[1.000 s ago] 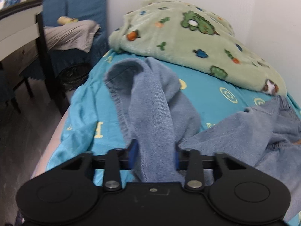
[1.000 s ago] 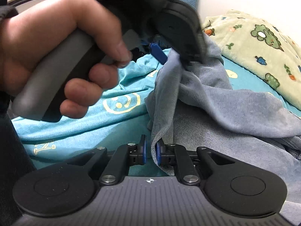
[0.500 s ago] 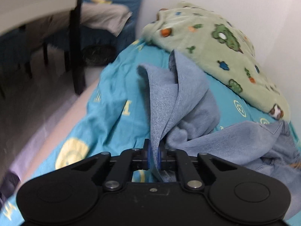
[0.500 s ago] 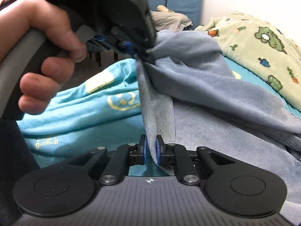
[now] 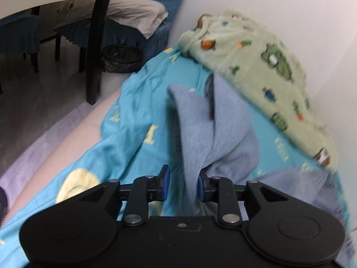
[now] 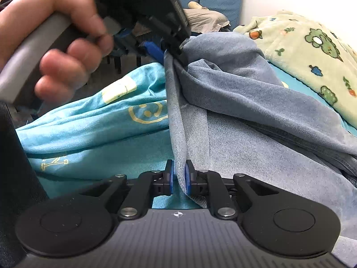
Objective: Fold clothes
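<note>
Opening left tool (image 5: 182, 186) around denim garment (image 5: 200, 134) | right tool (image 6: 178, 177) clamping its hem

A home bedroom: a bed with a turquoise sheet printed with yellow smiley faces (image 5: 138, 111) stands against a white wall (image 5: 267, 11). On the bed by that wall lies a pale green fleece blanket with cartoon animals (image 5: 256, 51). Beyond the bed's end are dark blue skirted chairs (image 5: 20, 33).

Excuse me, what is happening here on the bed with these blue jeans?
A person is folding blue jeans on a bed with a turquoise sheet, holding a tool in each hand. The right tool is shut on a denim edge. The left tool has denim between its jaws, which are opening. A green blanket lies behind.
</note>
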